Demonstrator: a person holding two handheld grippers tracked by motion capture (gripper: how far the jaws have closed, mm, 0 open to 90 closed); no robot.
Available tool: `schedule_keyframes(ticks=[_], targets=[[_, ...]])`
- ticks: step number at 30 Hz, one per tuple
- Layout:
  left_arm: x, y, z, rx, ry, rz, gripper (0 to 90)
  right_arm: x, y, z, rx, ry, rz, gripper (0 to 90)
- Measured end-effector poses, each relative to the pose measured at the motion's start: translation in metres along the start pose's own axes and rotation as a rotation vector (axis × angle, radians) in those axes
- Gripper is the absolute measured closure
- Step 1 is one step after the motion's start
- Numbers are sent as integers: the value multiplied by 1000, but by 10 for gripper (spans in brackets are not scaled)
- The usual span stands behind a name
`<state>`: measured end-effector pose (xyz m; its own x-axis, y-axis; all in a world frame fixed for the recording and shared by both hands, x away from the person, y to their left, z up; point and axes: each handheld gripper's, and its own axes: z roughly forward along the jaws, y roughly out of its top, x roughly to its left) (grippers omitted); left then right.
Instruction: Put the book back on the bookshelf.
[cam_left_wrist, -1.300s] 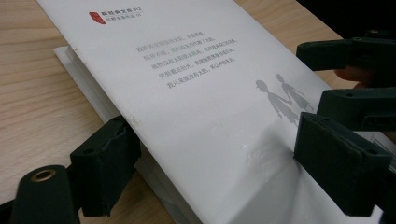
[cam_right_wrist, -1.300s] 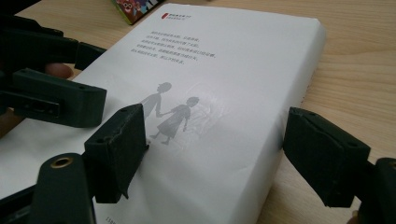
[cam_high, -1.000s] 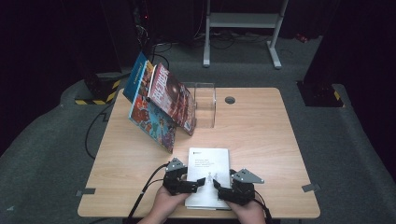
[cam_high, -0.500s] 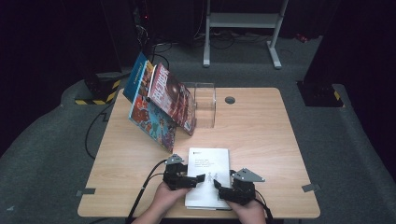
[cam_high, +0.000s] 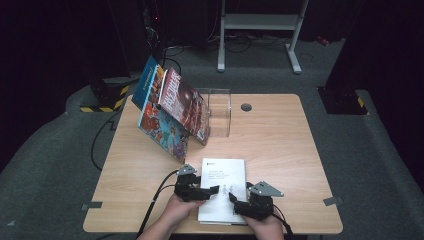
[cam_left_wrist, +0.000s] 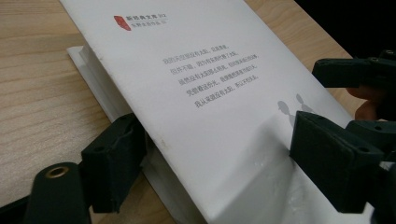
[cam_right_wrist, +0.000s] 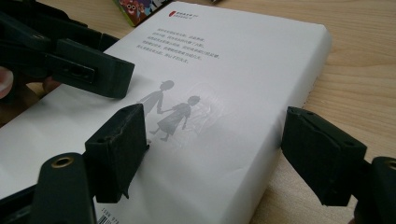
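Plainly, the white book (cam_high: 223, 189), bearing a small red logo, grey Chinese text too fine to read and two hand-in-hand silhouettes, lies on the tabletop (cam_high: 280, 150) at its near edge, its left edge between the just-closing left tongs (cam_high: 212, 190) and its right edge inside the wide-open right tongs (cam_high: 232, 199).
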<state>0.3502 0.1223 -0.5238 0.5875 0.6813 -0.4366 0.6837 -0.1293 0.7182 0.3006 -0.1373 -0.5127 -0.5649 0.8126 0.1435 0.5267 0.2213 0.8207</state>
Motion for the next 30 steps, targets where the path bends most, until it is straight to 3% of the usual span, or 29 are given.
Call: schedule_keyframes(ticks=[5,18,22,30], targets=[[2,1,-3,-21,3,-10,290,1,0,0,0,-8,-11,224],[1,3,-2,-2,2,-14,289,1,0,-1,1,-13,-8,224],[1,3,-3,-6,3,8,298,1,0,-1,2,-13,-11,224],[-2,3,-9,-32,20,102,364,2,0,-1,0,-20,-15,223]])
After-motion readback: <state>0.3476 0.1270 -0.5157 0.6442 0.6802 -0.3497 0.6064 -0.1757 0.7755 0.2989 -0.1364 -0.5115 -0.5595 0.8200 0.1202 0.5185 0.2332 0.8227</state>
